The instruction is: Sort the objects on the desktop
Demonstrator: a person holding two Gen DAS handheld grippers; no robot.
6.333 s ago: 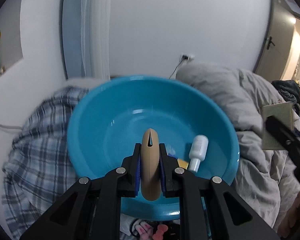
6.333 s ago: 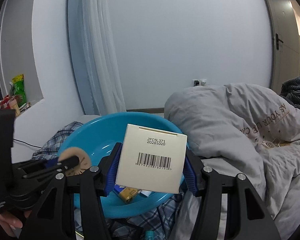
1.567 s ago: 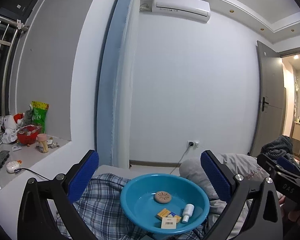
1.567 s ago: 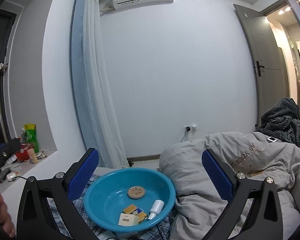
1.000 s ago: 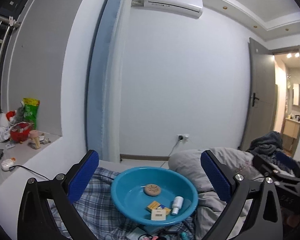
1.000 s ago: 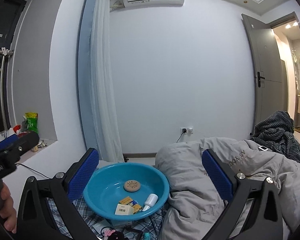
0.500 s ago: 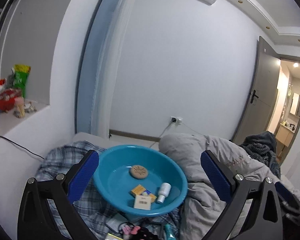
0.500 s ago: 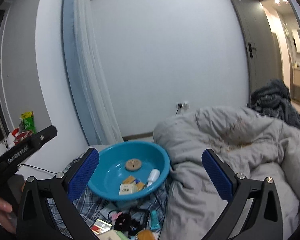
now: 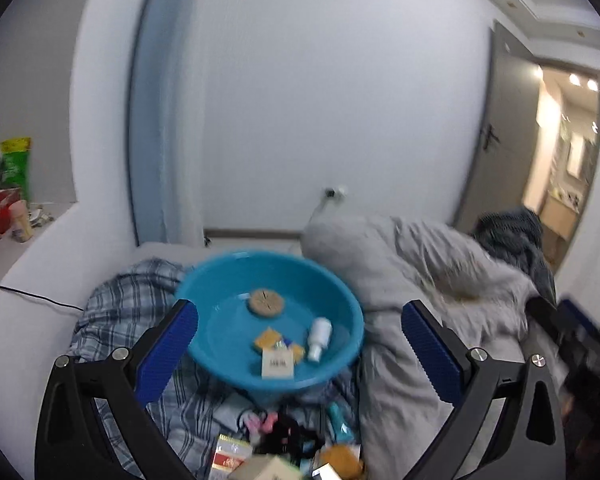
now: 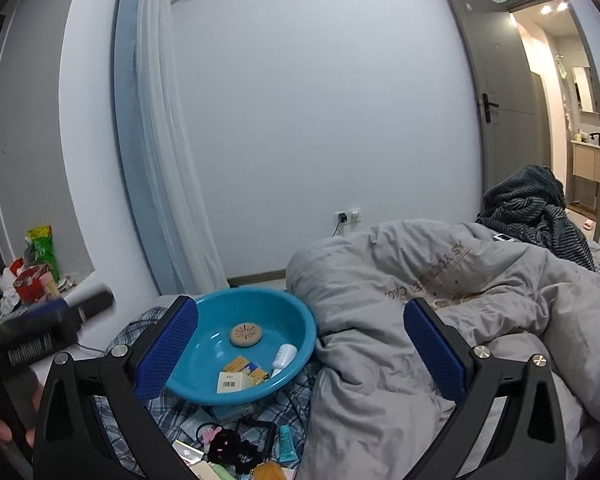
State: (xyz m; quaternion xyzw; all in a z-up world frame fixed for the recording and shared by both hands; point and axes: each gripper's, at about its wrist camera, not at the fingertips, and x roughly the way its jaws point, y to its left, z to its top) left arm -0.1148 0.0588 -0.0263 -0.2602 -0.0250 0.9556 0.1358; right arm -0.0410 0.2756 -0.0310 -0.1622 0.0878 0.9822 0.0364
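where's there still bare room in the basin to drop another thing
The blue basin is bare along its left floor and far wall, around the round tan disc. The near right side is crowded: white bottle, yellow packets, barcode box.

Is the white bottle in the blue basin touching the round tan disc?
Apart. The right wrist view shows bare basin floor between the white bottle and the disc.

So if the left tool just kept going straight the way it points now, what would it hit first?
Probably the blue basin. The open left tool frames it, with the round tan disc and white bottle inside. The view is blurred and depth unclear, so it might pass over the rim.
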